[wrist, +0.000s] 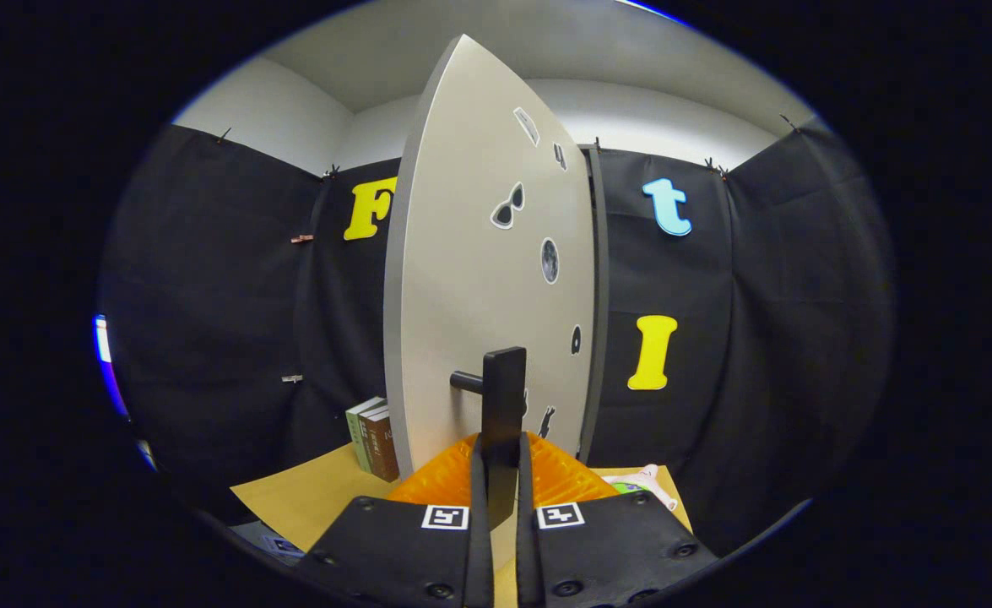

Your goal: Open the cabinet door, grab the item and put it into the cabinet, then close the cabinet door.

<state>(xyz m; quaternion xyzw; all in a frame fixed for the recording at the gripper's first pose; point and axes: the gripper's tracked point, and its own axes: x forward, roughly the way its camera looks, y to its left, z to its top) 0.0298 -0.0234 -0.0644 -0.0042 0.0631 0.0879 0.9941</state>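
One broad cabinet door point(470, 279) stands upright dead ahead of the gripper point(501, 473), its pale face seen at a slant, its long axis vertical, with the tall free edge on the left and the far edge against a dark upright frame point(601, 304) on the right. Several small stickers point(508, 205) run down the door's face toward that far side. Low on the door a dark bar handle point(504, 397) stands vertical on a short stub, and its lower end drops between the gripper's two fingers, which are nearly closed and press on the handle from both sides. Under the door lies a tan tabletop point(310, 498). Left of the door's free edge, a few books point(373, 439) stand upright on the table, close to the door. Right of the fingers, near the table's edge, lies a small pale packet point(643, 483) with a green patch. Black cloth wall point(208, 295) closes in behind and on both sides.
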